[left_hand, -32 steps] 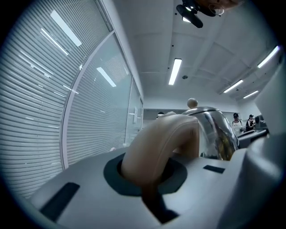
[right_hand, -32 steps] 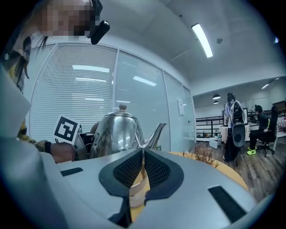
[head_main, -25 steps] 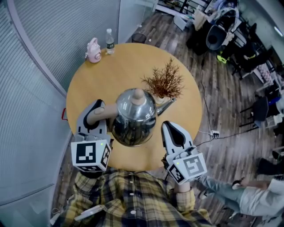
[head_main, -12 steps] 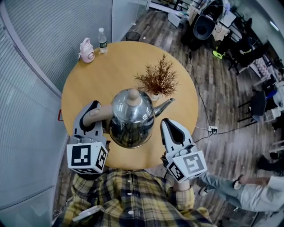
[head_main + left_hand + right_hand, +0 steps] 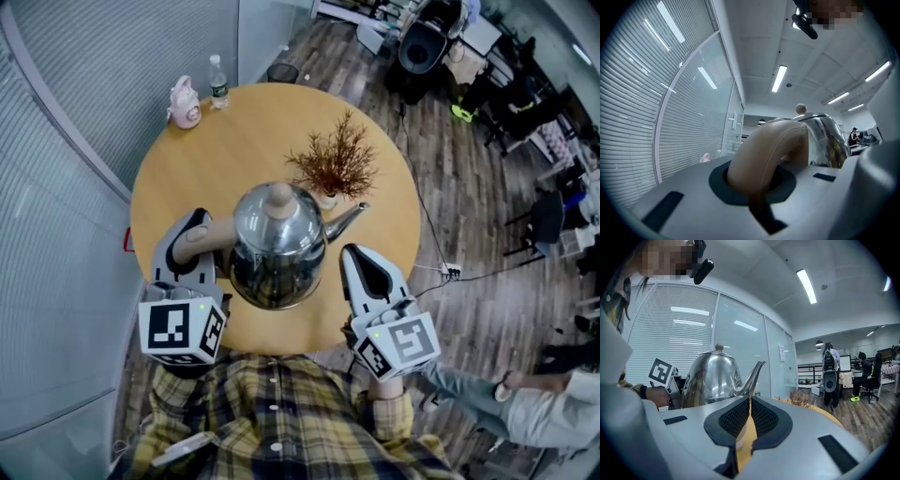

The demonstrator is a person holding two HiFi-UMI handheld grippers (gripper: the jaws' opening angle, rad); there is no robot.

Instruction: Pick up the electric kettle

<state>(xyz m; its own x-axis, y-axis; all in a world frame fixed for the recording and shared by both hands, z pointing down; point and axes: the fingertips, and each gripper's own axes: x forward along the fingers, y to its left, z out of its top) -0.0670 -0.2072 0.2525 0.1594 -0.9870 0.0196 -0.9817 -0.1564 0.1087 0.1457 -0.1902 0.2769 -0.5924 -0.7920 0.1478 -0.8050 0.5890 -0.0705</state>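
**Left gripper clamped on the kettle handle**

The left gripper point(image 5: 193, 242) lay level at the lower left of the head view, reaching up the frame, its jaws closed on the beige handle point(image 5: 208, 232) of the electric kettle point(image 5: 278, 246). The left gripper view showed that handle filling the gap between the pads. The right gripper point(image 5: 364, 267) sat at the lower right, just beside the kettle's body but apart from it, jaws together with nothing between them.

The kettle stood upright at lower centre, over the near part of the round tabletop point(image 5: 244, 131), lid knob point(image 5: 278, 196) uppermost. Its long axis ran left to right across the frame: handle to the left, spout point(image 5: 345, 223) to the right, toward a dried plant point(image 5: 333, 167). Whether its base touched the tabletop could not be told.
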